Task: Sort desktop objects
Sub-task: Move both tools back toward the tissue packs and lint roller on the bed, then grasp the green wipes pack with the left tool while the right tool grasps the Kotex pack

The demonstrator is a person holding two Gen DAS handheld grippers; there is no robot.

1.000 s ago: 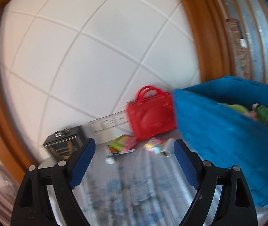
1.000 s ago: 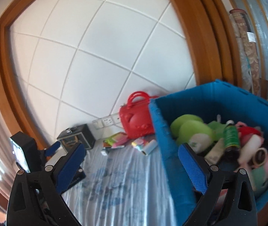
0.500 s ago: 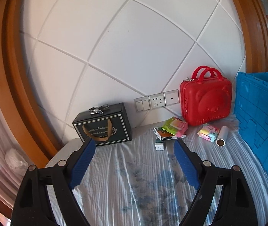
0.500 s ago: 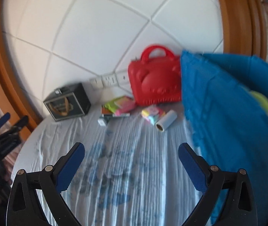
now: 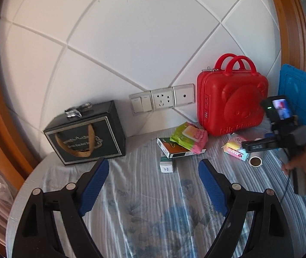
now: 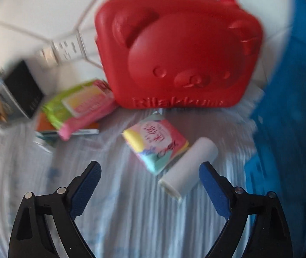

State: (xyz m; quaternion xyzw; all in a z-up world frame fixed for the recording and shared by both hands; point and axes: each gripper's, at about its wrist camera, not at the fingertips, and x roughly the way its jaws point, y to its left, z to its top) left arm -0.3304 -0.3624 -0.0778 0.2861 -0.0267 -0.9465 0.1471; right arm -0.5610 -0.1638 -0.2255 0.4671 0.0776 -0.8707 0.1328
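Right wrist view: the white roll (image 6: 189,167) lies on its side on the bedsheet (image 6: 131,215), below the red bear case (image 6: 178,60) and touching the pastel tissue pack (image 6: 156,143) to its left. My right gripper (image 6: 150,182) hangs over it, jaws closing but not on it; the roll's near end sits between the pads without contact. The green-pink wipes pack (image 6: 81,105) lies left of the case on a flat box, the blue crate (image 6: 292,118) to the case's right. My left gripper (image 5: 154,179) is spread wide, holding nothing, short of a small white box (image 5: 167,167) lower left of the case.
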